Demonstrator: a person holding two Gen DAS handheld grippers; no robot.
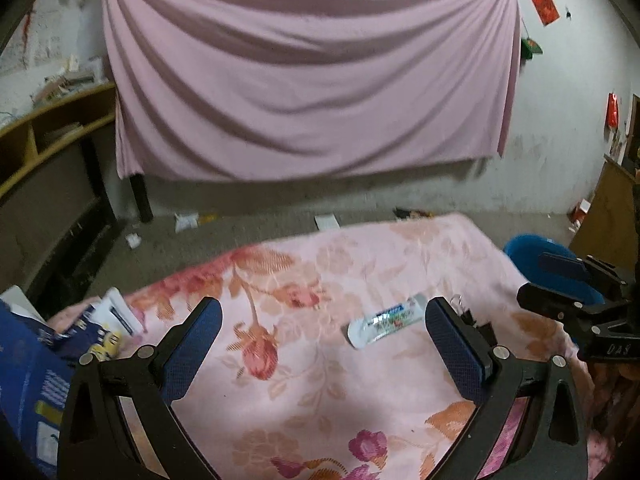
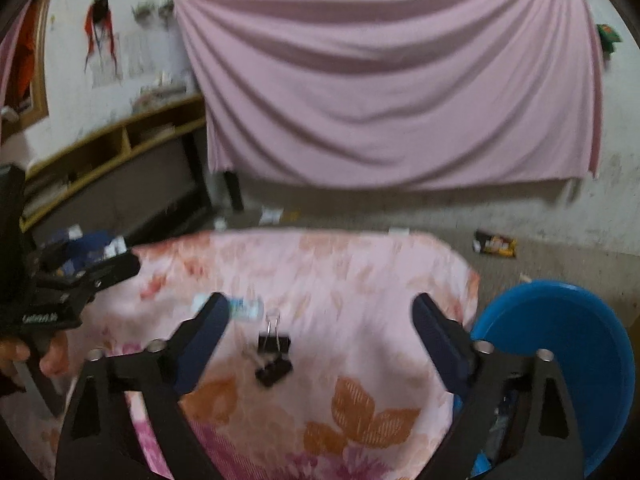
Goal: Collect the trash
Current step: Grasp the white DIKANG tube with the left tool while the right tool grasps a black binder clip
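Observation:
A white and blue wrapper (image 1: pixel 386 320) lies on the pink floral cloth (image 1: pixel 320 360), just left of my left gripper's right finger. My left gripper (image 1: pixel 324 344) is open and empty above the cloth. Two black binder clips (image 2: pixel 273 354) lie on the cloth between the fingers of my right gripper (image 2: pixel 320 340), which is open and empty. The wrapper shows blurred in the right wrist view (image 2: pixel 244 307) by the left finger. A blue bin (image 2: pixel 560 360) stands at the right of the table. My right gripper also shows in the left wrist view (image 1: pixel 576 292).
Blue and white packages (image 1: pixel 80 332) lie at the cloth's left edge. A pink sheet (image 1: pixel 308 80) hangs on the back wall. A wooden shelf (image 1: pixel 52 128) stands at the left. Litter lies on the floor, including a dark packet (image 2: pixel 495 245).

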